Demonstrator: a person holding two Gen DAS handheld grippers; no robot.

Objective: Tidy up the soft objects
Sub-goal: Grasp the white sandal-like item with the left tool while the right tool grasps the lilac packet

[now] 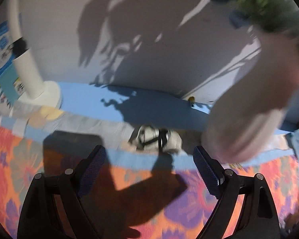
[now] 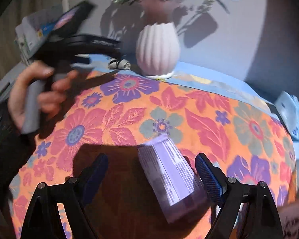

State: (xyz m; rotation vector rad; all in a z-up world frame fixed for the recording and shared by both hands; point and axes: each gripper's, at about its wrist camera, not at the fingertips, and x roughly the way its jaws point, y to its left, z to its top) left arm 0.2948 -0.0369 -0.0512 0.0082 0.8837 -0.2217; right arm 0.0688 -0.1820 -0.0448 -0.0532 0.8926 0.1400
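Between the spread fingers of the right gripper (image 2: 151, 173) lies a lilac pack (image 2: 169, 177), maybe soft tissues, on the flowered cloth (image 2: 209, 123); it sits nearer the finger at 3 o'clock, perhaps just touching its pad, and well apart from the finger at 9 o'clock, so nothing is pinched. In the left wrist view the left gripper (image 1: 149, 169) also has its fingers spread wide, with only cloth and shadow between them. At 12 o'clock from its fingertips, near but not touching, lies a small pale bundle with a black band (image 1: 155, 139), on the blue border of the cloth. The pink ribbed vase (image 2: 157, 49) stands just beside this bundle, at about 3 o'clock of it in the right wrist view. A hand (image 2: 39, 97) holds the left gripper's handle at 9 o'clock of that view. As far as the pictures show, the task looks to be at its beginning: both soft things lie loose on the table, neither is held, and no gathering place can be seen. It seems each gripper is being brought toward its own object, but the blur makes more hard to tell.
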